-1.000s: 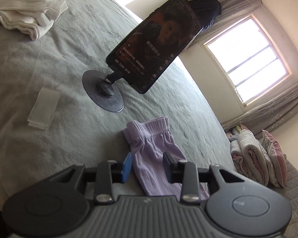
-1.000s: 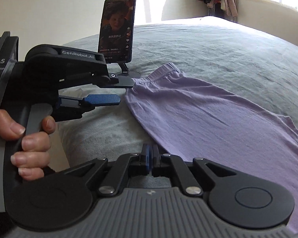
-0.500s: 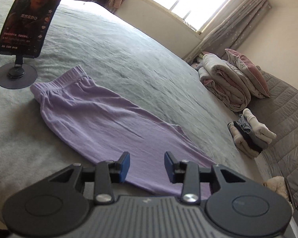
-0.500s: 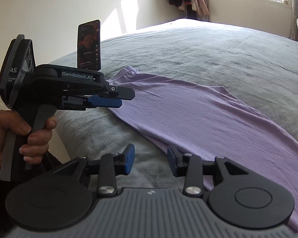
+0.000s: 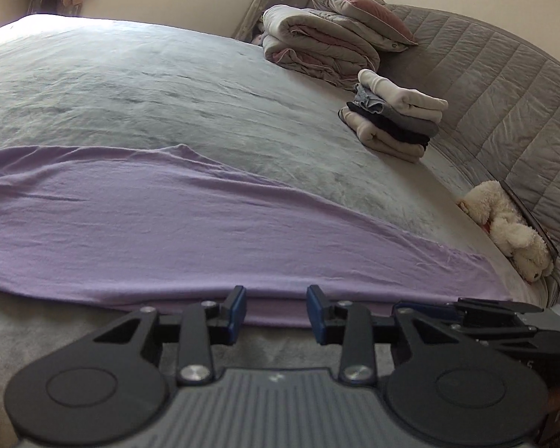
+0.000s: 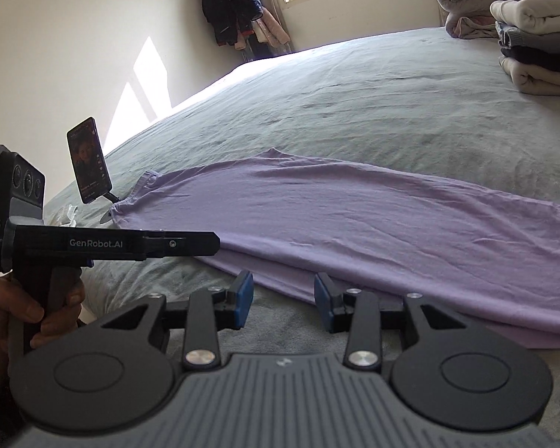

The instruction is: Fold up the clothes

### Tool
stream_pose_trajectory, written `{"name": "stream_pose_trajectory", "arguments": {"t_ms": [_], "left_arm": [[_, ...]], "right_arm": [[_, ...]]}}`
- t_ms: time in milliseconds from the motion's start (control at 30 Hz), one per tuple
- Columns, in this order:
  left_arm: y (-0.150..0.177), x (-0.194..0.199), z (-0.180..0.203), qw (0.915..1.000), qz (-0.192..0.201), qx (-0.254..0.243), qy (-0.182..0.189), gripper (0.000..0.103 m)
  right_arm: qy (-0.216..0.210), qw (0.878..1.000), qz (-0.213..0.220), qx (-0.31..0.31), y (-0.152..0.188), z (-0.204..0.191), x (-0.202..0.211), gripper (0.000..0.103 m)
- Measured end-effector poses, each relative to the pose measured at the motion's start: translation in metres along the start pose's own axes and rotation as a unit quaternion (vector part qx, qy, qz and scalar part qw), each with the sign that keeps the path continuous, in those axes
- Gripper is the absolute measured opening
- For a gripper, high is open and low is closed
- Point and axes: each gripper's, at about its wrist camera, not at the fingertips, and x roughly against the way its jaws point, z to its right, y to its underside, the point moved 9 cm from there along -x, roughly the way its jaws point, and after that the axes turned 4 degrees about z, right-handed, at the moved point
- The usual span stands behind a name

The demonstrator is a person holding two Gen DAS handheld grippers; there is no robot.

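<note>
Lavender cloth, a pair of soft trousers (image 5: 142, 231) folded leg over leg, lies flat along the near side of the bed (image 5: 168, 86), its waistband toward the left by the phone on a stand (image 6: 89, 160) and its legs running off to the right. The garment sits close to the mattress edge, probably so that both hands can reach its near hem without leaning over.

The left gripper (image 5: 276, 308) hangs just short of that near hem with its blue pads parted and nothing between them; the cloth's double edge shows in the gap beyond the tips. The right gripper (image 6: 283, 298) is likewise apart, empty, its jaws having just been opening; the hem passes just beyond its right pad. In the right wrist view the left tool is held level by a hand (image 6: 26, 313), low beside the waist end.

The fabric looks thin and stretchy, with shallow wrinkles and one small peak on its far edge. Both tools seem lined up along the long side, likely to pinch it and carry one end across. A stack of folded clothes (image 5: 395, 115) waits far right, near the headboard.
</note>
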Motion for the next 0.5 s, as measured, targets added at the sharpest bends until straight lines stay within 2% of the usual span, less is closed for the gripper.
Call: {"name": "stream_pose_trajectory", "arguments": {"t_ms": [200,367,500], "left_arm": [[0.009,-0.014,0.037,0.9942,-0.040,-0.088,0.047,0.033],[0.013,-0.027,0.051,0.9866,-0.069,-0.132,0.067,0.033],[0.013,-0.033,0.052,0.9845,-0.078,-0.137,0.076,0.033]], "right_arm": [[-0.003,1.000,-0.003,-0.028,0.000,0.019,0.004,0.041],[-0.026,0.997,-0.012,-0.067,-0.004,0.030,0.003,0.041],[-0.050,0.994,-0.026,-0.094,-0.003,0.031,0.002,0.041]]}}
